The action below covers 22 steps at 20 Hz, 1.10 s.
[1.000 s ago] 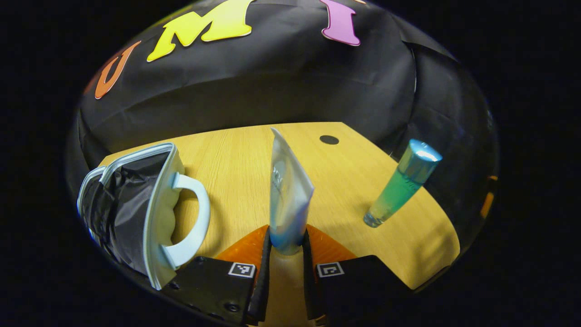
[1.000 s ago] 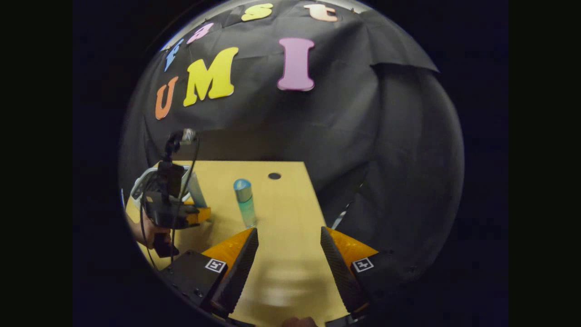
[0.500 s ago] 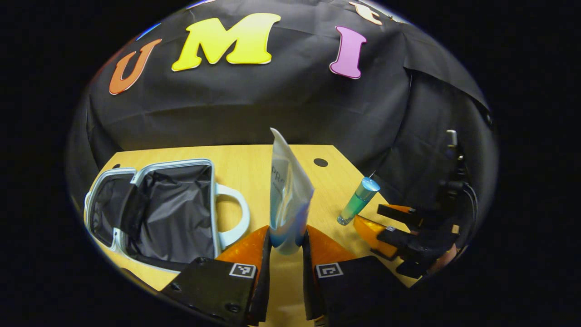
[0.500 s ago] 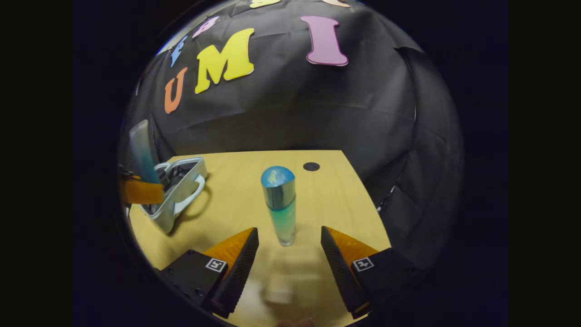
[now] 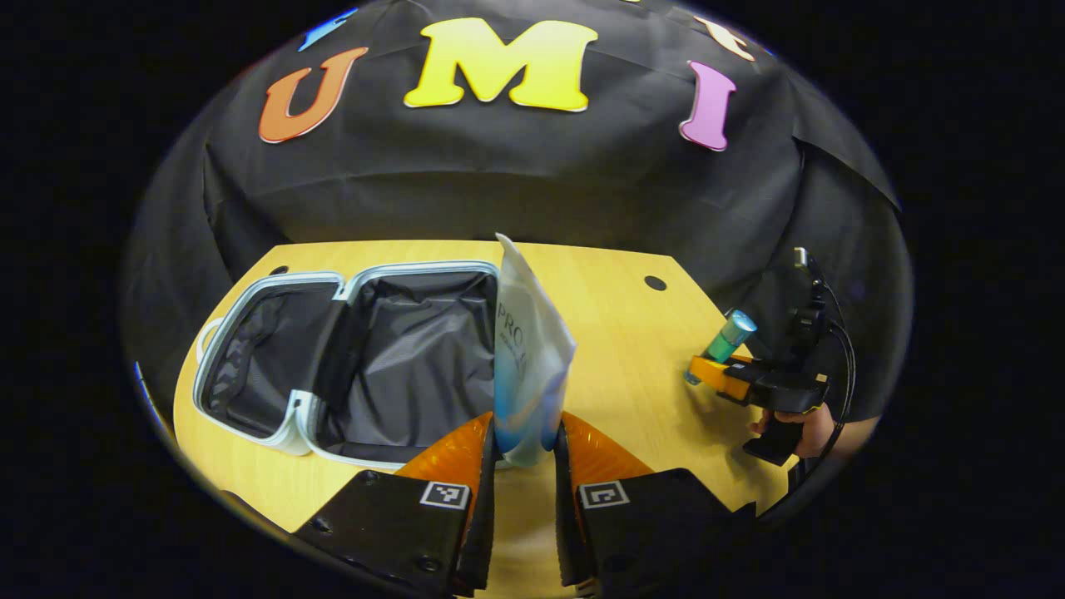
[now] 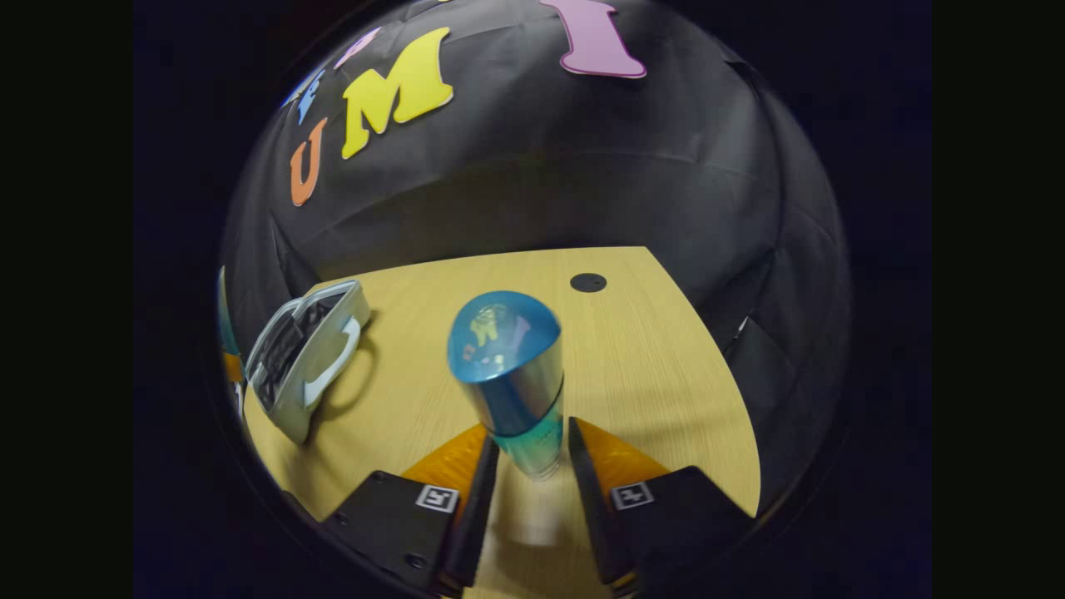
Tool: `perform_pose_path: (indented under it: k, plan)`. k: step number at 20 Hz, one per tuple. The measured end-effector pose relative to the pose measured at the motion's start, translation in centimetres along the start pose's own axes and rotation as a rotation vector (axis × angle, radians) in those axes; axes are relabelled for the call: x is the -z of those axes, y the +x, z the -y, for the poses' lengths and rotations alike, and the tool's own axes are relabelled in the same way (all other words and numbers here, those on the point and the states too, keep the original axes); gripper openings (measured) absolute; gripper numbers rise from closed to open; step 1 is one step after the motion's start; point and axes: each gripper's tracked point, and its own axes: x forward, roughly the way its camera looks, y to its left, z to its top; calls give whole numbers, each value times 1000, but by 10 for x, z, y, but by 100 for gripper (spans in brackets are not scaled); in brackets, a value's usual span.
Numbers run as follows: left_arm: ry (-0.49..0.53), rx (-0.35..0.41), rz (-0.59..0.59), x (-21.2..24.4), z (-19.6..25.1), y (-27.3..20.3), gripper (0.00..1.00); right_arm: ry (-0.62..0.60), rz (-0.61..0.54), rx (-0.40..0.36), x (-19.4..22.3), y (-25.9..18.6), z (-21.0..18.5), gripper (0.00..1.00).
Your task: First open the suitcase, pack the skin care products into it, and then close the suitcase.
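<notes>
r gripper (image 6: 532, 466) now closed on upright bottle (image 6: 509, 378); l gripper (image 5: 522, 449) grips tube (image 5: 526, 358) crimp-up by suitcase (image 5: 366, 358).

Glossy plastic tube (image 5: 526, 366); bottle (image 6: 512, 383) with shiny metallic cap; suitcase (image 5: 366, 358) lined in matt black cloth; smooth wood-grain table (image 5: 624, 333).

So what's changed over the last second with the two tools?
The right tool came in on the standing bottle and closed its fingers around the base. The left tool swung toward the open suitcase, which now lies just ahead of it. Unchanged: the left tool's grip on the tube, the suitcase open on the table.
</notes>
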Motion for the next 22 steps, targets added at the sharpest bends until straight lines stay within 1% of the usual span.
perform_pose_path:
  k: [1, 3, 4, 5, 7, 9, 12, 13, 14, 15, 16, 17, 20, 21, 22]
  plan:
    - [-4, -2, -8, -3, -10, -2, 34, -5, 0, 6, -2, 0, 1, 41]
    - [20, -7, -24, -11, -33, -4, 34, -17, -6, 12, -5, 1, 1, 38]
    - [29, 7, -44, -14, -41, -4, 41, -16, -12, 5, -6, 0, -1, 37]
    - [38, 14, -67, -14, -50, -1, 34, -15, -16, -7, -7, -4, -6, 32]
    - [59, 24, -136, -12, -70, 5, 34, -22, -18, -36, -13, -18, -17, 35]
    - [56, 54, -201, -10, -84, 15, 34, -5, -20, -90, -20, -41, -33, 35]
    - [41, 81, -381, 7, -105, 27, 34, -19, -66, -207, -18, -86, -62, 34]
    - [35, 98, -443, 13, -112, 32, 34, -6, -85, -258, -17, -103, -73, 34]
    - [32, 103, -506, 18, -120, 39, 27, 14, -104, -303, -16, -122, -84, 34]
    - [29, 107, -564, 22, -127, 45, 34, 31, -113, -334, -16, -138, -92, 34]
    - [19, 112, -623, 26, -132, 53, 34, 40, -118, -352, -17, -152, -99, 33]
    - [6, 118, -664, 30, -134, 60, 34, 43, -119, -361, -18, -164, -105, 35]
    - [-34, 143, -780, 42, -137, 76, 34, 68, -95, -380, -31, -199, -122, 34]
    - [-53, 140, -807, 46, -137, 79, 34, 70, -88, -381, -35, -207, -126, 34]
    - [-64, 121, -829, 48, -140, 81, 34, 68, -79, -381, -39, -214, -130, 31]
